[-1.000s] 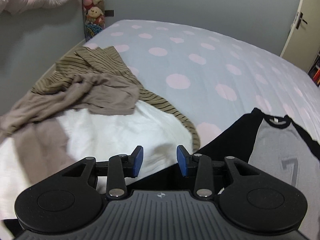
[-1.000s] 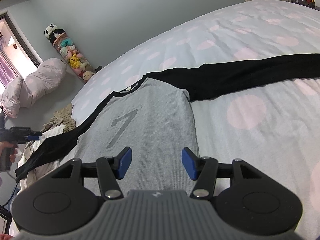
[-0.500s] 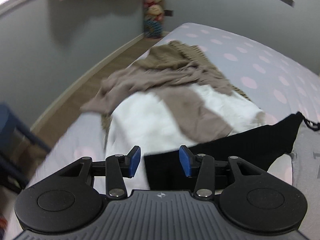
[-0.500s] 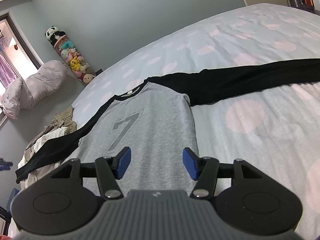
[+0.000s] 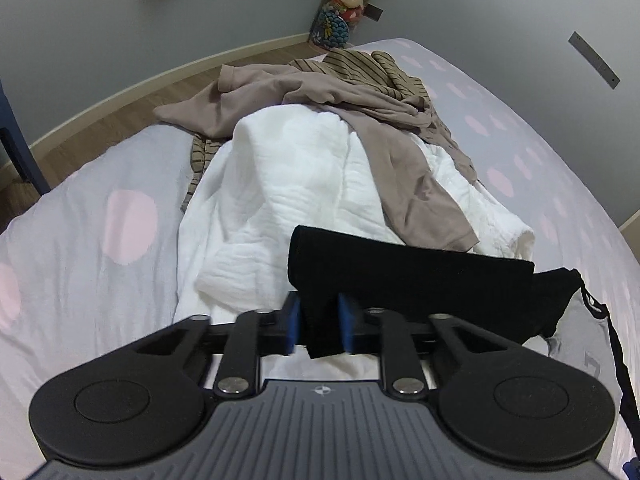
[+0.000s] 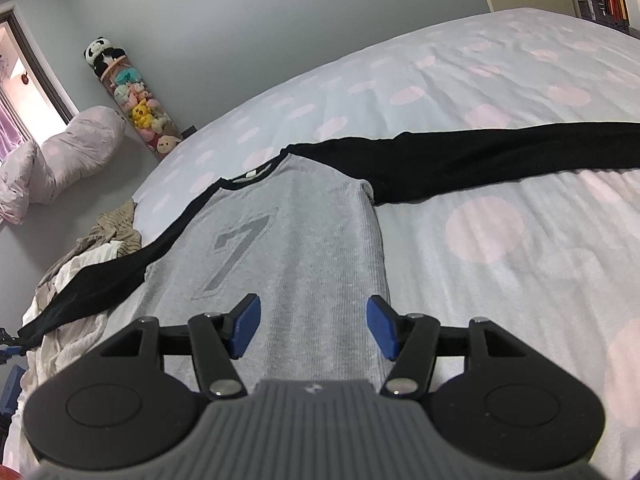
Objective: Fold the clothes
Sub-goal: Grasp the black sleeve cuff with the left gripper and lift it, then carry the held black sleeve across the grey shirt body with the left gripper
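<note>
Both wrist cameras look down, close, sharing the shirt.

The shirt was grey with a darker grey number seven on the chest, and its sleeves and collar were black. The bed cover was pale lilac-grey with soft pink dots. In the heap lay a white cloth, a plain taupe garment and a tan garment with thin dark stripes. The gripper pads were blue on black arms. The wall was light grey-blue.
</note>
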The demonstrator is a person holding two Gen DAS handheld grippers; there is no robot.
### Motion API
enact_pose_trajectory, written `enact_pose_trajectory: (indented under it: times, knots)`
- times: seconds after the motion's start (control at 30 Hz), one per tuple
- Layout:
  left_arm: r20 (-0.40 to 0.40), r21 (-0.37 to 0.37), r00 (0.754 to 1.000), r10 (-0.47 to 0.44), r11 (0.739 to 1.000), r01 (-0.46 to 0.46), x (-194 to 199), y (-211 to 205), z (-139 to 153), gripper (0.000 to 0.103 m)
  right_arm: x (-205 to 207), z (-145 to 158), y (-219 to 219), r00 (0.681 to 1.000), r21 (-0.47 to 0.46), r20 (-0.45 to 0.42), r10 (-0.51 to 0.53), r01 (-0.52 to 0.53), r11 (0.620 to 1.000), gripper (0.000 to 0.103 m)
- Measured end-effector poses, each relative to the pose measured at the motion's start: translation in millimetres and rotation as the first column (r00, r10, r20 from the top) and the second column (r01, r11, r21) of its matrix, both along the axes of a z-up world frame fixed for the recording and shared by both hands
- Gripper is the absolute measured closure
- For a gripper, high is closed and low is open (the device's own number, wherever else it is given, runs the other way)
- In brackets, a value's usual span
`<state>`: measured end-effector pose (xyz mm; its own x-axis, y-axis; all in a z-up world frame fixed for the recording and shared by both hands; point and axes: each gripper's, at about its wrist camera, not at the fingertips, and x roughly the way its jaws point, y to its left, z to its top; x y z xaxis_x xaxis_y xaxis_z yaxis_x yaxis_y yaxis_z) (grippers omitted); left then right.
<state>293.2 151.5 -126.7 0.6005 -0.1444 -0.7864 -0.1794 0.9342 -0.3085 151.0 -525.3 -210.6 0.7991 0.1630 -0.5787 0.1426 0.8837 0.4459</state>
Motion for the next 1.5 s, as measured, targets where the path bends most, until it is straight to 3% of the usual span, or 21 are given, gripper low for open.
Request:
enact_pose_trajectory:
  times: [0.03, 0.13, 0.3, 0.47, 0.67, 0.93, 1.07, 1.27, 1.5]
  knots:
    - [0.010, 0.005, 1.000, 0.000, 1.000, 0.000, -0.6, -1.2, 3.7, 0.098, 0.1, 0.3, 0.5, 1.000, -0.003, -0.001, 0.001, -0.001, 1.000, 0.041]
    - [0.035, -0.023, 0.999, -0.016, 1.000, 0.017, -2.5, -3.9, 22.3, 0.100, -1.4, 0.9, 0.5, 1.000, -0.005, 0.003, 0.003, -0.003, 1.000, 0.040]
    - [0.110, -0.058, 0.990, -0.084, 0.994, 0.091, -2.1, -22.6, 69.4, 0.101, -2.0, 0.6, -0.3, 1.000, -0.001, 0.006, 0.005, -0.005, 1.000, 0.040]
    - [0.199, -0.084, 0.967, -0.162, 0.980, 0.182, 7.7, -64.9, 121.6, 0.101, -5.5, 1.8, -2.6, 1.000, 0.017, 0.024, 0.001, -0.002, 1.000, 0.040]
    - [0.308, -0.117, 0.912, -0.271, 0.941, 0.319, 24.4, -146.7, 176.2, 0.101, -8.5, 2.7, -4.7, 0.999, 0.038, 0.039, -0.002, 0.000, 0.999, 0.040]
    - [0.399, -0.067, 0.816, -0.418, 0.875, 0.480, 46.5, -279.5, 222.8, 0.101, -2.2, -1.3, -1.2, 1.000, -0.010, -0.017, -0.005, 0.005, 1.000, 0.040]
    - [0.417, -0.030, 0.773, -0.478, 0.843, 0.538, 59.2, -334.8, 234.3, 0.101, 2.6, -7.1, 1.6, 0.998, -0.041, -0.061, -0.002, 0.000, 0.999, 0.040]
    - [0.409, 0.009, 0.712, -0.571, 0.783, 0.622, 66.6, -414.3, 234.1, 0.101, 2.1, -11.8, -5.1, 0.998, 0.001, -0.055, -0.006, 0.006, 1.000, 0.038]
    - [0.330, -0.025, 0.670, -0.664, 0.704, 0.710, 71.6, -501.1, 177.6, 0.101, 1.2, -16.1, -12.2, 0.999, 0.061, -0.039, -0.006, 0.008, 0.998, 0.038]
